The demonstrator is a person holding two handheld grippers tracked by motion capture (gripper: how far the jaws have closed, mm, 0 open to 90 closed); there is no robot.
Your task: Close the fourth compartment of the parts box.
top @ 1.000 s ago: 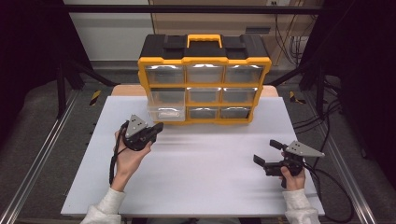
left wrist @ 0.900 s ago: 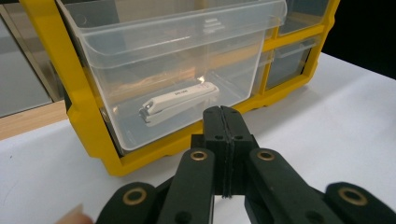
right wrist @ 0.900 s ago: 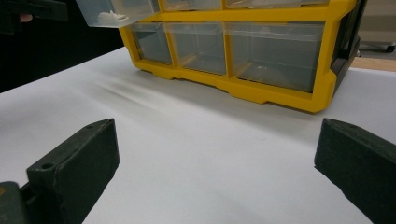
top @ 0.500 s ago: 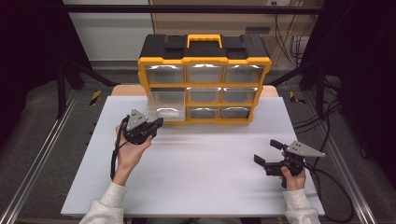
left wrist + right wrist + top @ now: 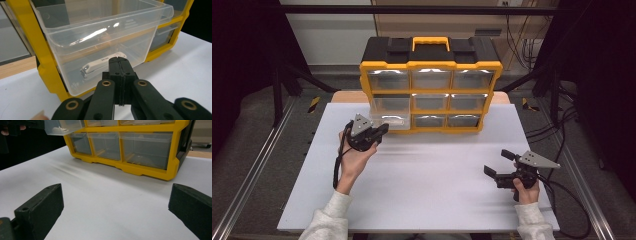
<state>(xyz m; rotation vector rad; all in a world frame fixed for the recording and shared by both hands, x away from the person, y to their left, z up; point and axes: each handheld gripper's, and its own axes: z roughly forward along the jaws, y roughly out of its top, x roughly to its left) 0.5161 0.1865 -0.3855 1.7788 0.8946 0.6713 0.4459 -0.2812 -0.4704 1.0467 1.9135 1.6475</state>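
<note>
Against the front wall of the clear plastic drawer [image 5: 100, 47], pulled partway out of the yellow-framed organiser cabinet [image 5: 430, 85], my left gripper [image 5: 119, 60] sits with jaws pressed together, empty. A white nail clipper [image 5: 100, 65] lies inside on the drawer floor. My right gripper [image 5: 499, 164] waits spread wide, well apart. Pushing off-centre could skew the drawer and jam it in its slot.
</note>
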